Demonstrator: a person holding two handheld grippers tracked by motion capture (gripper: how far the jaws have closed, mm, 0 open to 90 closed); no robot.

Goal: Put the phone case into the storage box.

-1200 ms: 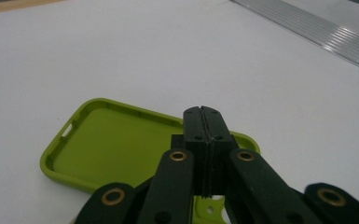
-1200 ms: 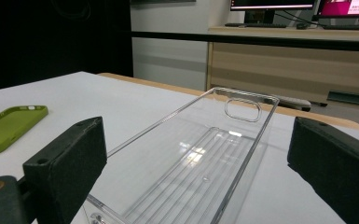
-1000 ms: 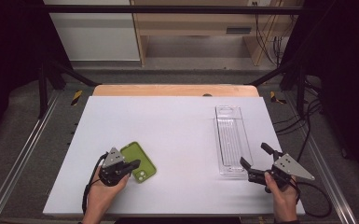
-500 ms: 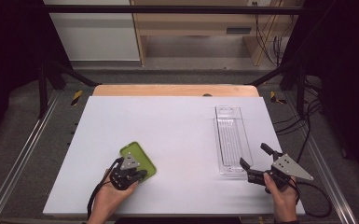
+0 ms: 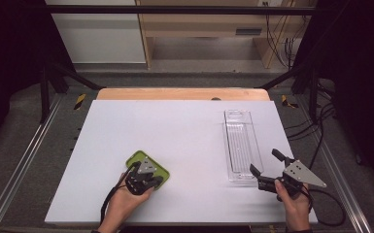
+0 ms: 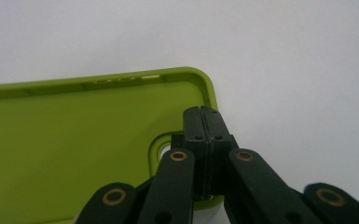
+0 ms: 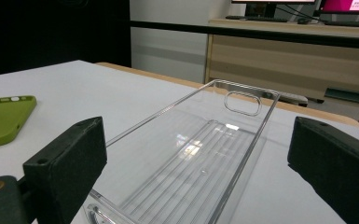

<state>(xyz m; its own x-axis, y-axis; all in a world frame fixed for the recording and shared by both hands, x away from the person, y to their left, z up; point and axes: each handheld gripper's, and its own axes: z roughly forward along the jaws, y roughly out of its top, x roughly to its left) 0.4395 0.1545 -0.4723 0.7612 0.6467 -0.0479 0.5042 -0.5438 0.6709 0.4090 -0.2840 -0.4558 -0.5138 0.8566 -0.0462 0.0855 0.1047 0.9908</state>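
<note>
From the high view I can see my left gripper point(image 5: 150, 182) sitting over the near end of the lime-green soft plastic phone case point(image 5: 141, 160), which lies open side up on the white table point(image 5: 175, 131), towards its near left part. The gripper body and my left hand point(image 5: 124, 201) cover much of the case there, so I cannot make out from above whether the tips touch it. The left gripper view settles more: the jaws are pressed together with nothing between them, poised over the case's inner face point(image 6: 65, 140) next to its camera cut-out point(image 6: 161, 147), which the linkage half hides. Contact itself I cannot tell.

My right gripper point(image 5: 267, 167) has its jaws spread wide, standing either side of the near end of the long clear plastic tray point(image 5: 243, 145). The right gripper view cuts off the tray's near rim point(image 7: 200, 158), but shows the pads apart from its walls.
</note>
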